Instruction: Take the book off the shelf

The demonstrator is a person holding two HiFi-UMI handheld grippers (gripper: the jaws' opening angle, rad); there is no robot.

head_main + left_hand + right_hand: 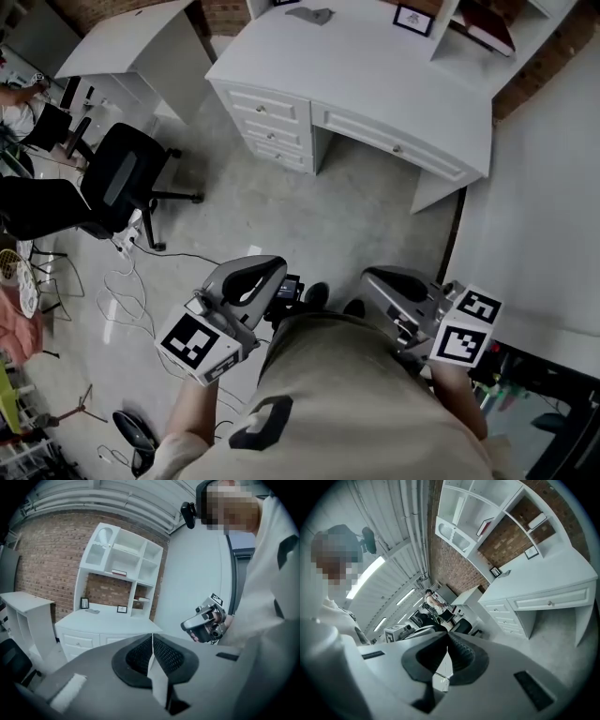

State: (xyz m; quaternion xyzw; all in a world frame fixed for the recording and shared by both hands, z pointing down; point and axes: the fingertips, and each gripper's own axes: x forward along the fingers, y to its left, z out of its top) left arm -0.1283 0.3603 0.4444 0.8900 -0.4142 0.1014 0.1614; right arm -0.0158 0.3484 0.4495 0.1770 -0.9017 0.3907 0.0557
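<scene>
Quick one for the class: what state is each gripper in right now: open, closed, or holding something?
Left gripper: closed, nothing between its jaws.
Right gripper: closed, nothing between its jaws.

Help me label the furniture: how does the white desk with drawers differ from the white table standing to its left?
The desk is wider than the side table. The desk's front has drawers with knobs, while no drawers show on the side table and its underside looks open. The desk carries a shelf unit and a picture frame; the side table has no shelf unit on it. Both are white and stand by the brick wall.
</scene>
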